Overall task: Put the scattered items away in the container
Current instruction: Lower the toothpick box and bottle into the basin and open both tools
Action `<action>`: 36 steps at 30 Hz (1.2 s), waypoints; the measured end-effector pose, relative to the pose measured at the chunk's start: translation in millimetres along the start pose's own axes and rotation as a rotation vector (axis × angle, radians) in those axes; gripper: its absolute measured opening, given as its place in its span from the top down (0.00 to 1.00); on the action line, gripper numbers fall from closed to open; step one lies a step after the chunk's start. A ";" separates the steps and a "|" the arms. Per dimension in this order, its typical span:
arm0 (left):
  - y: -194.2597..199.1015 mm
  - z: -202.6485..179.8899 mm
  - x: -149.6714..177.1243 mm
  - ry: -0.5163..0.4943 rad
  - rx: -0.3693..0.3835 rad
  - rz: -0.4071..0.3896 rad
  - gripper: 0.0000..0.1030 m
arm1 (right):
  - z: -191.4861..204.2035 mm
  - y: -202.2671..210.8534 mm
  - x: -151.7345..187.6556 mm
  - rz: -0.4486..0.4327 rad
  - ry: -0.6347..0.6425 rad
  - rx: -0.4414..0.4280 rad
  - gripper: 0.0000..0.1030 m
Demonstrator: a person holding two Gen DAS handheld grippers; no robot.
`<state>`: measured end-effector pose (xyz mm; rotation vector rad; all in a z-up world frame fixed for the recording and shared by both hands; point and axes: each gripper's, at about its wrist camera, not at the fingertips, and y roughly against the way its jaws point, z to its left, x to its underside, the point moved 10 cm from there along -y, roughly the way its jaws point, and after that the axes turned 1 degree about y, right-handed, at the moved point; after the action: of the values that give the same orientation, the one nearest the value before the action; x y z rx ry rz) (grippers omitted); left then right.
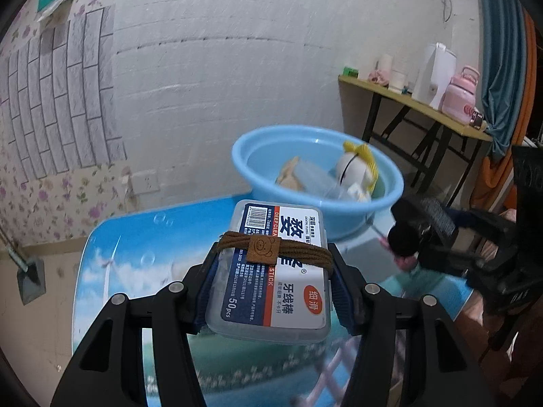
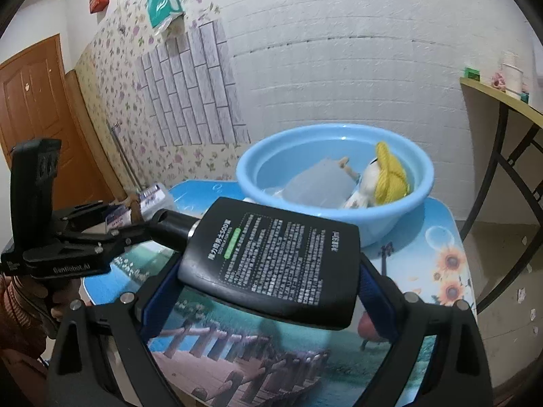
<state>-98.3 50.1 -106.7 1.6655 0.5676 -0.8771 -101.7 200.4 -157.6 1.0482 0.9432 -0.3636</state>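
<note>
The left gripper point(image 1: 271, 271) is clenched on a clear dental floss pick box point(image 1: 271, 271), its blue-padded jaws pressing the box's two long sides. The box rides above the near part of the surface point(image 1: 112, 271), a table covered in a printed landscape scene, and a brown hair tie point(image 1: 275, 249) with a small bear tag wraps around its middle. Further right and beyond the box, a light blue basin point(image 1: 390, 200) sits at the far edge of the surface. Inside it lie a white doll with a yellow knitted hat point(image 1: 359, 166), a translucent plastic box point(image 1: 315, 176) and a pale wooden piece that is hard to make out.

To the right, the right gripper point(image 2: 271, 268) grasps a flat black bottle point(image 2: 278, 257) lying on its side, cap point(image 2: 173, 227) pointing left, white print facing up. It is held off the surface, just short of the basin's near rim. Sunflowers are printed along the right edge of the surface.
</note>
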 end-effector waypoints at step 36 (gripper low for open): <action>-128.6 -27.3 -59.7 -0.142 -0.006 0.080 0.43 | -87.1 -94.8 -62.3 0.017 -0.083 0.086 0.07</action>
<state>-224.1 115.4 -134.1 1.5948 0.4029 -0.9259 -242.2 218.9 -176.6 1.1106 0.8504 -0.4334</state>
